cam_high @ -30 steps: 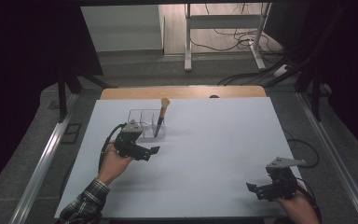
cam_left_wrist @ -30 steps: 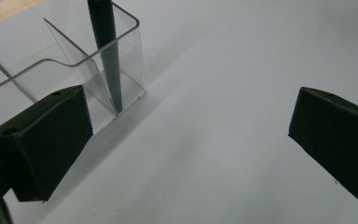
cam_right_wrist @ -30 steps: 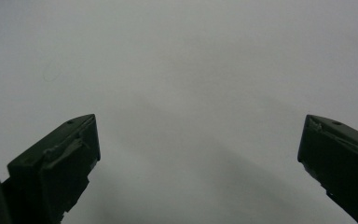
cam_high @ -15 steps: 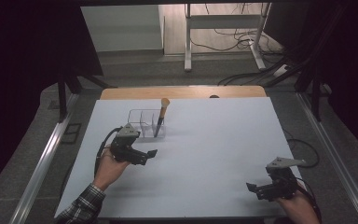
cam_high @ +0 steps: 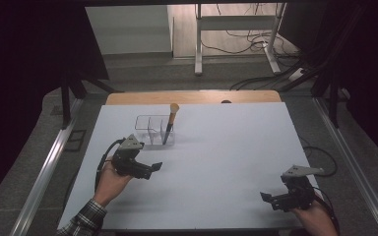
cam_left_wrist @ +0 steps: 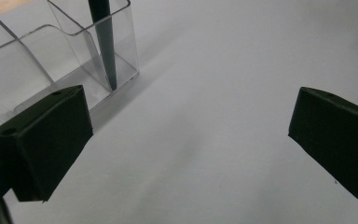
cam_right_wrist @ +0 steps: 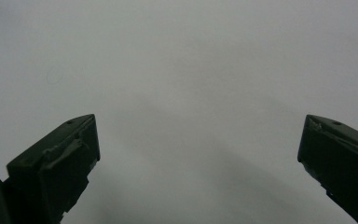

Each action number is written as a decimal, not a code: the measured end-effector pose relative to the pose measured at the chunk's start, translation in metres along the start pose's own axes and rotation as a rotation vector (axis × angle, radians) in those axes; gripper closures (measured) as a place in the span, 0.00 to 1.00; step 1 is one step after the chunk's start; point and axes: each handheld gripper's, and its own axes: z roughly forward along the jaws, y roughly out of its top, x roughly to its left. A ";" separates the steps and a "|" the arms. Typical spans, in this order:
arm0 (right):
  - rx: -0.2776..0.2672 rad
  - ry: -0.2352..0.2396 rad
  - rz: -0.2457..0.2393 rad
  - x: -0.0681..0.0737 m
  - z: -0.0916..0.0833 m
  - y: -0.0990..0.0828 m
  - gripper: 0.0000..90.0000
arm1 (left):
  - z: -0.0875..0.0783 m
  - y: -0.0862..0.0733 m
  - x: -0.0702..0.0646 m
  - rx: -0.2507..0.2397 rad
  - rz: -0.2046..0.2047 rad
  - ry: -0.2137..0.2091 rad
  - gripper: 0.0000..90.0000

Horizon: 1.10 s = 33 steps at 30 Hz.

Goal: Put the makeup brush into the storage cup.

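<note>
Two claws gape wide, empty; left claw [cam_high: 150, 169] at seven o'clock of the holder [cam_high: 153, 130]; right claw [cam_high: 270, 199] on the bench [cam_high: 226, 157].

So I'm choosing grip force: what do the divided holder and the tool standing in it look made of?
The holder looks like clear, glossy hard plastic, perhaps acrylic: the table shows through its walls. The tool has a dark, smooth tapered lower part, plastic or metal, unclear, and a tan, matte top end, possibly wood or cork.
</note>
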 end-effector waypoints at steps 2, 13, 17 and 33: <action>-0.001 0.000 0.001 0.000 0.000 0.000 0.00 | -0.001 -0.002 -0.001 0.001 -0.001 0.001 0.00; 0.007 -0.002 -0.008 0.000 0.000 0.000 0.00 | -0.008 -0.009 -0.003 0.001 -0.008 0.005 0.00; 0.011 -0.008 -0.015 0.000 0.001 0.000 0.00 | -0.011 -0.012 -0.003 -0.001 -0.017 0.003 0.00; 0.005 -0.011 -0.014 0.001 0.001 0.000 0.00 | -0.026 -0.026 -0.003 -0.007 -0.045 0.012 0.00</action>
